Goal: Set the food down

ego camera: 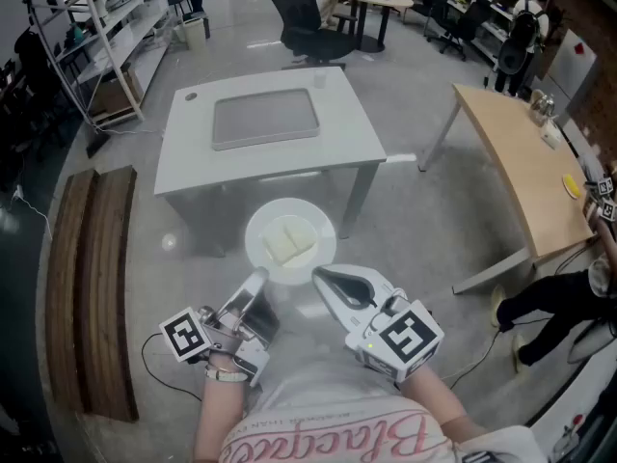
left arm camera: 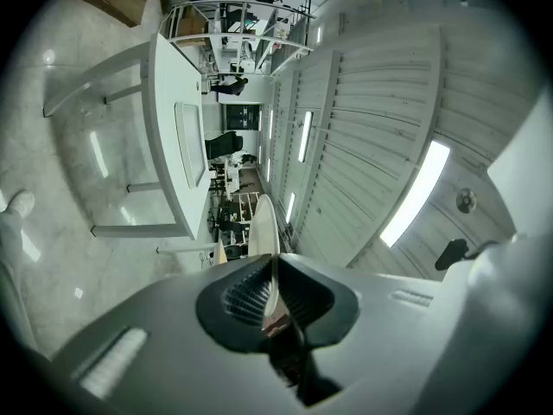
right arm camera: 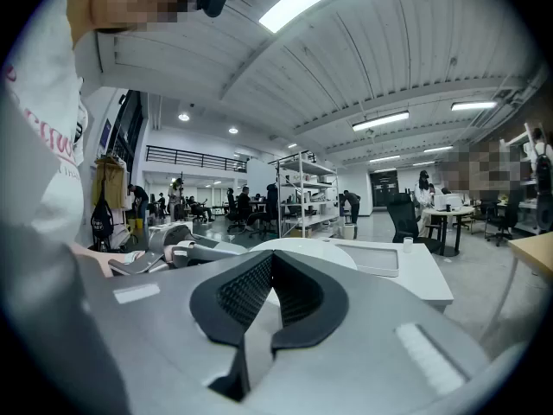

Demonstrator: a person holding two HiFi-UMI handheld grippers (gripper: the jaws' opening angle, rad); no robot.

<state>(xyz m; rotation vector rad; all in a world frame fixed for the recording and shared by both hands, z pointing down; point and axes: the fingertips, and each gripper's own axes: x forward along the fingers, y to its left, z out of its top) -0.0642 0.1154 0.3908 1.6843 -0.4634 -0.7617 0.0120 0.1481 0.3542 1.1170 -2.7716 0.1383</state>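
Observation:
A white round plate [ego camera: 289,218] carries pale slices of food [ego camera: 287,242] and hangs in the air over the floor, in front of the white table [ego camera: 193,152]. My left gripper [ego camera: 255,280] is turned on its side and shut on the plate's near rim. In the left gripper view the plate [left arm camera: 263,223] shows edge-on, running into the shut left gripper [left arm camera: 273,285]. My right gripper [ego camera: 318,274] is shut, its tip at the plate's near right rim. In the right gripper view the plate [right arm camera: 320,249] lies just beyond the right gripper [right arm camera: 270,258], with nothing seen between its jaws.
A flat grey tray [ego camera: 265,117] lies on the white table. A wooden table [ego camera: 521,162] stands to the right with a person's legs [ego camera: 559,297] beside it. A wooden bench [ego camera: 92,278] runs along the left. An office chair [ego camera: 304,17] and shelving [ego camera: 96,27] stand further back.

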